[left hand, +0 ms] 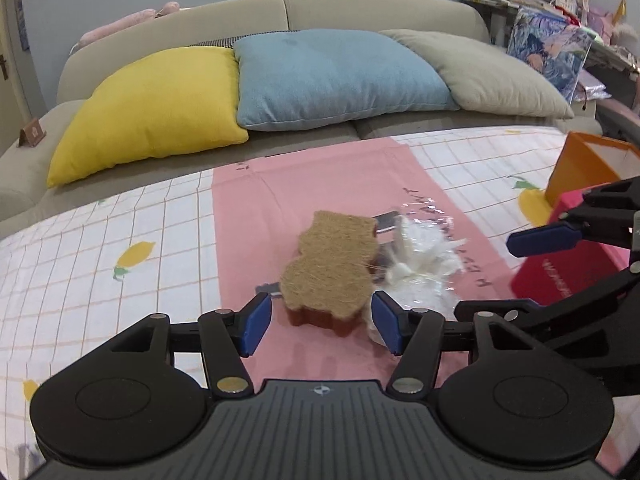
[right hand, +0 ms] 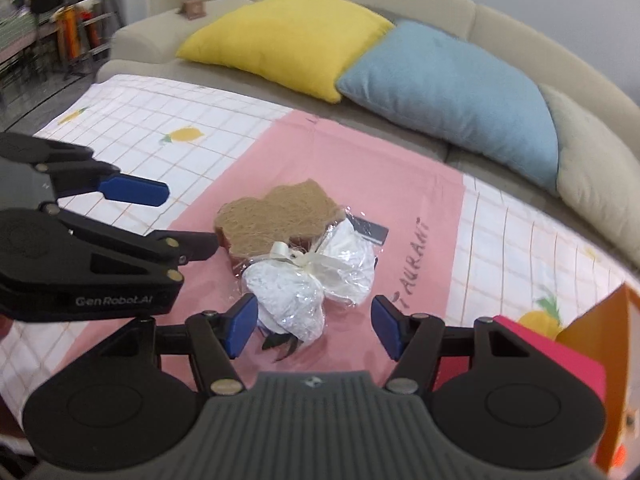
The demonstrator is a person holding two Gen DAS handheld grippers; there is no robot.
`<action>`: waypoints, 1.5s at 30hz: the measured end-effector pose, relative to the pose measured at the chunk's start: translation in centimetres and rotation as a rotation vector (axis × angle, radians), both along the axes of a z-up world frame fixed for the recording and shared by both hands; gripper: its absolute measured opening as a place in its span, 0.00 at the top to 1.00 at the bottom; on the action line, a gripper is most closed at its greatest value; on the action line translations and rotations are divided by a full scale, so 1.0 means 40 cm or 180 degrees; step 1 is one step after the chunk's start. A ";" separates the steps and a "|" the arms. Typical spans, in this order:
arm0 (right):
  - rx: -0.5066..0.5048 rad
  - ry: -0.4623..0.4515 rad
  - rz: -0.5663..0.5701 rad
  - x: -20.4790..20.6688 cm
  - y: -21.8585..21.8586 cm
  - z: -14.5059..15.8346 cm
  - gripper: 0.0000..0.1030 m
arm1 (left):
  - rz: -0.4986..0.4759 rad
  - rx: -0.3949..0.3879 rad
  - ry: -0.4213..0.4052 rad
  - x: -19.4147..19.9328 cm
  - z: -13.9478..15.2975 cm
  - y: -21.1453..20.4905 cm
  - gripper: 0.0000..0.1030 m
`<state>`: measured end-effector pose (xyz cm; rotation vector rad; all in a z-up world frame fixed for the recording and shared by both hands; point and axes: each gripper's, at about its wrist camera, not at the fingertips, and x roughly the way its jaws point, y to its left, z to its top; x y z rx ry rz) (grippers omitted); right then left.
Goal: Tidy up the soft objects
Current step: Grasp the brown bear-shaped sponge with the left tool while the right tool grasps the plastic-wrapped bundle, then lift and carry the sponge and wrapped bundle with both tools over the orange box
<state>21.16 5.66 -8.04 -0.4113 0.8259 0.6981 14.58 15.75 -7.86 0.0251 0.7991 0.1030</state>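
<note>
While both grippers hang low over the pink cloth (left hand: 248,216), each has its fingers spread around a soft object.
The left gripper (left hand: 320,324) brackets the near end of the brown fibre sponge (left hand: 330,264), pads beside it, contact unclear. The right gripper (right hand: 314,326) straddles the white cellophane-wrapped bundle (right hand: 308,284), which touches the sponge; a pink box (right hand: 560,356) stands near the orange box (right hand: 600,332).

A white grid-patterned cloth with lemon prints (left hand: 100,248) covers the surface. On it lies a pink mat (left hand: 256,216); at the mat's middle rest a brown scouring sponge (left hand: 328,268) and, touching it, a cellophane-wrapped white bundle (right hand: 304,288).
</note>
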 end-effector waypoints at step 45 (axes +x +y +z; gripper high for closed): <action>-0.0183 0.0580 -0.0387 0.148 0.041 -0.117 0.55 | -0.0363 -0.0232 0.0485 0.161 -0.139 0.048 0.10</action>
